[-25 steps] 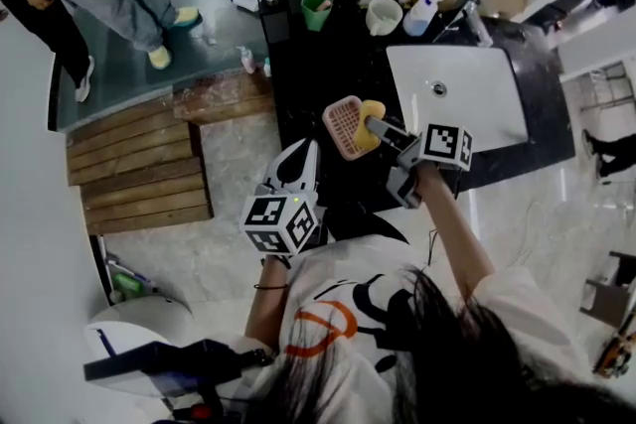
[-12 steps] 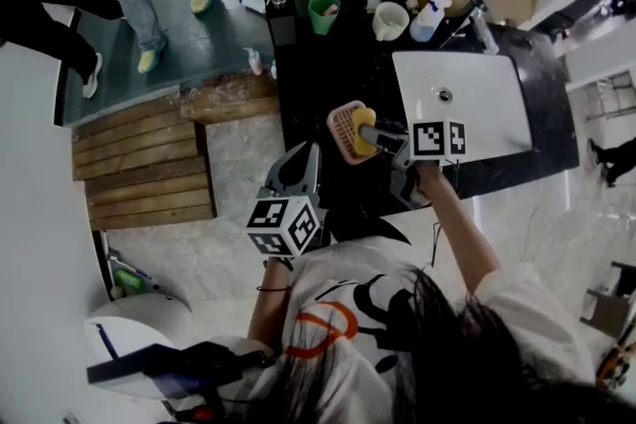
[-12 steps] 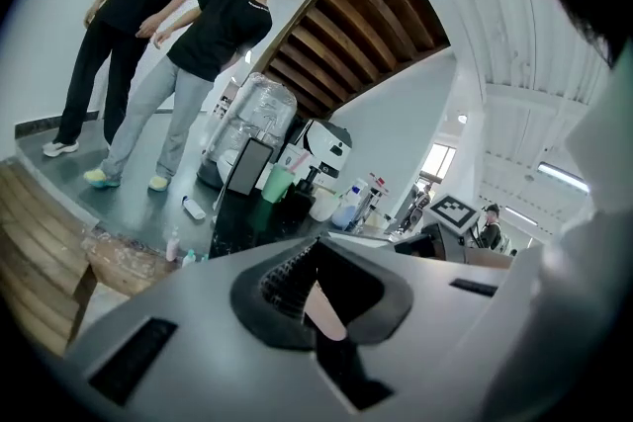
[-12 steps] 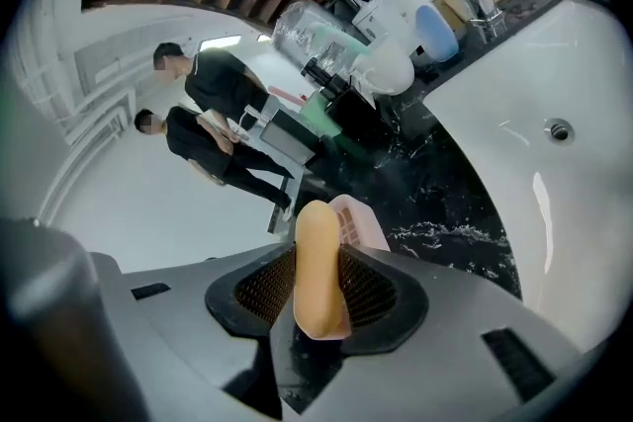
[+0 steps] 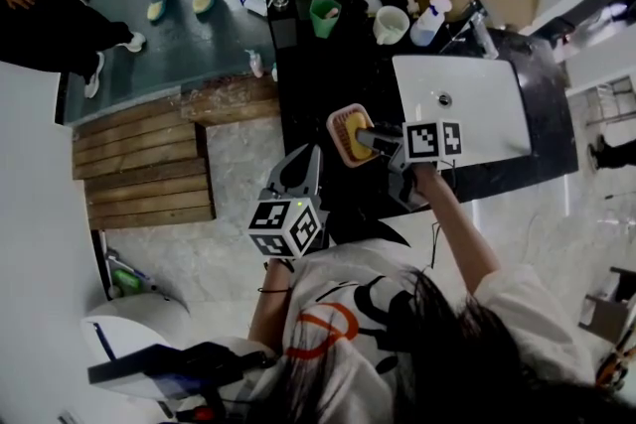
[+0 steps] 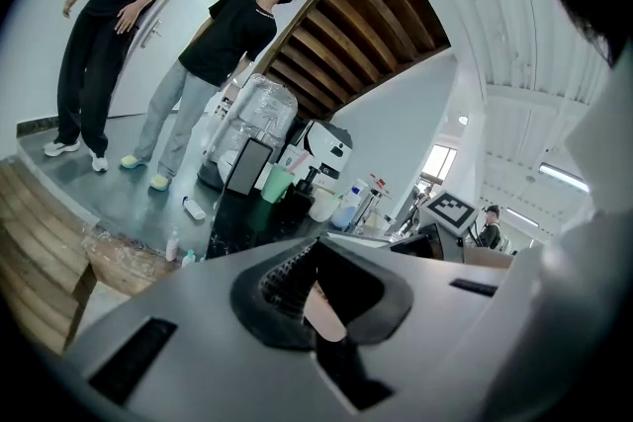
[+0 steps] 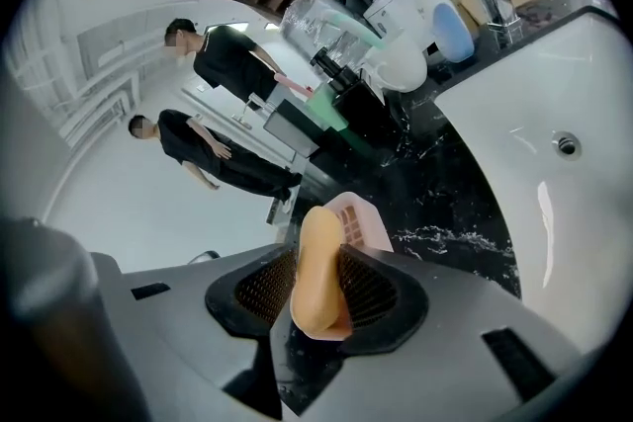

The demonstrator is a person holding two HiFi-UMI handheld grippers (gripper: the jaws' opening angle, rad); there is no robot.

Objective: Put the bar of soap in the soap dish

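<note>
R gripper (image 5: 372,137) is clamped on the bar of soap (image 7: 318,280), pads on its two broad faces. The bar stands on edge approx. centre of head view, just over the pink soap dish (image 7: 362,224) on the dark tabletop (image 5: 318,74); can't tell if they touch. Soap is prob. stiff, light and slick if wet, so hold the flat faces firmly w/o squeezing it out. L gripper (image 5: 301,164), lower centre, has its jaws together and holds nothing.

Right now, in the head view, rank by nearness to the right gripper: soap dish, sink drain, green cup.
1. Soap dish, at its tip.
2. Sink drain, to the right.
3. Green cup, far ahead, slightly left.
</note>
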